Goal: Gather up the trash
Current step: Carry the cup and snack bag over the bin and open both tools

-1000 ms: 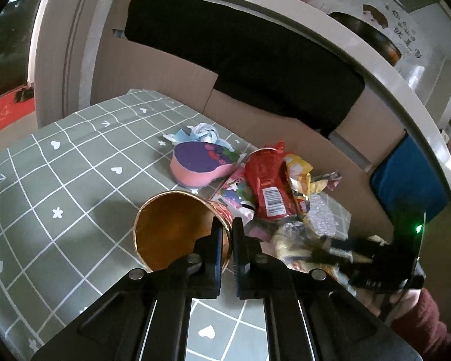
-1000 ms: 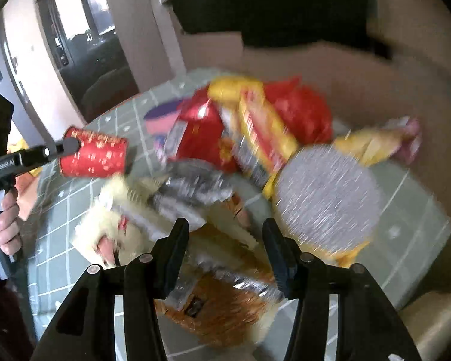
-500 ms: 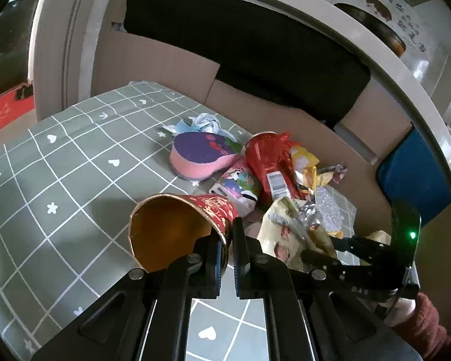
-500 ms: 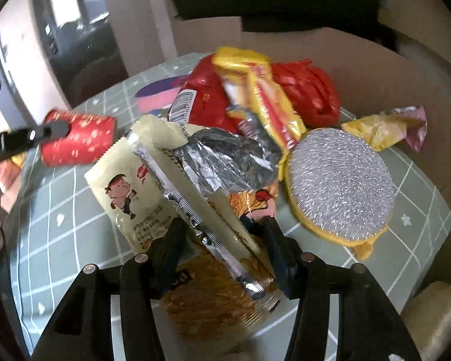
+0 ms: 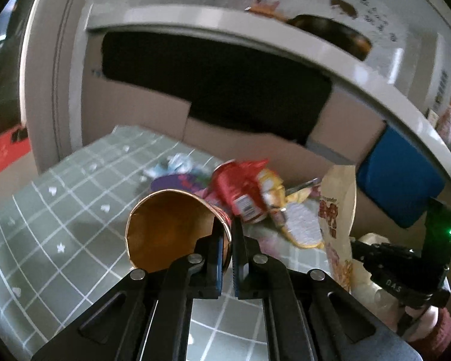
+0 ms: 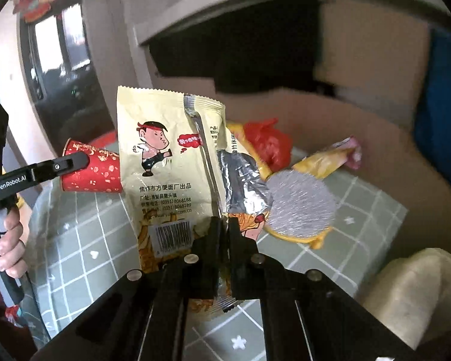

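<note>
Left claw point(image 5: 229, 234) clamps paper cup point(image 5: 171, 228) rim; right claw point(image 6: 222, 228) grips snack wrapper point(image 6: 168, 162) lifted off the surface. Next: stuff wrapper into cup at 9 o'clock.

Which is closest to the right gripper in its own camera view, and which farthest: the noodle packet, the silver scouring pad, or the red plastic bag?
1. Noodle packet: pinched between the right gripper fingers, lifted upright.
2. Silver scouring pad: on the table, just right of the fingers.
3. Red plastic bag: farther back, beyond the pad, near the table's far edge.
</note>
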A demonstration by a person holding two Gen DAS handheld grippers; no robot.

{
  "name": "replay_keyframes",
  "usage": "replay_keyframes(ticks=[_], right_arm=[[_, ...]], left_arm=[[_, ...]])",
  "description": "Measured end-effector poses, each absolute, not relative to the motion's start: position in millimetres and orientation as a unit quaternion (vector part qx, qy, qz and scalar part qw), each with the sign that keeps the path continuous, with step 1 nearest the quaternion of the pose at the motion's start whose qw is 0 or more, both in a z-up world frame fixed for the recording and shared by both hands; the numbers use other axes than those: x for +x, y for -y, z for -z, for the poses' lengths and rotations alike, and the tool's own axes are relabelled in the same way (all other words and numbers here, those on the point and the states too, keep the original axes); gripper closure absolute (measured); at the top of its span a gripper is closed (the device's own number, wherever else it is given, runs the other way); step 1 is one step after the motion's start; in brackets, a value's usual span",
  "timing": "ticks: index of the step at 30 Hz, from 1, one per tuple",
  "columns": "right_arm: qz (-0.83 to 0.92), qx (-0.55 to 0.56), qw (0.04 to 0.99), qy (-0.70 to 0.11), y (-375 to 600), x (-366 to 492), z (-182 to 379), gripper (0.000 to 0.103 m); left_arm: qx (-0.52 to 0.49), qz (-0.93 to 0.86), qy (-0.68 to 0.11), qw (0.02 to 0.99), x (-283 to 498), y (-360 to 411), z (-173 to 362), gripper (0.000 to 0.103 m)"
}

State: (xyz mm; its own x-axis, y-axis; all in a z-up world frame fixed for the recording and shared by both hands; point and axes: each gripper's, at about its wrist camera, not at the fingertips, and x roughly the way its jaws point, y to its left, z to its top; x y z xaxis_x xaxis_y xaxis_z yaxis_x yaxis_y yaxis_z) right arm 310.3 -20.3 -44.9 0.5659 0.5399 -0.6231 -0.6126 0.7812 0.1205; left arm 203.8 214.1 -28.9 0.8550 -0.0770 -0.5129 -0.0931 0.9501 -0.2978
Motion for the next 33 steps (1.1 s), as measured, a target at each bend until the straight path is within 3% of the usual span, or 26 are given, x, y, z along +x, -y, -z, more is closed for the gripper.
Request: replay_keyframes(ticks=[7,15,33], right_arm=[[-0.289,-0.023,0.912,-0.291,75.6,285.7,6.6,0.099],[-0.208,0.010,0.939,-0.273,171.8,258.1,-11.8,0.099],[-0.118,0.103,0.918,-0.364,293.5,303.8,65.4,0.098]], left_arm=[[-0.147,0.049,-0.252,0.955,194.8,-169.8,-4.5,0.099],[-0.129,0.183,-0.270,0.937,221.2,-63.3,-17.8,0.099],[-0.114,0.331,-0.429,0.833,321.7,89.2,57.3,0.098]])
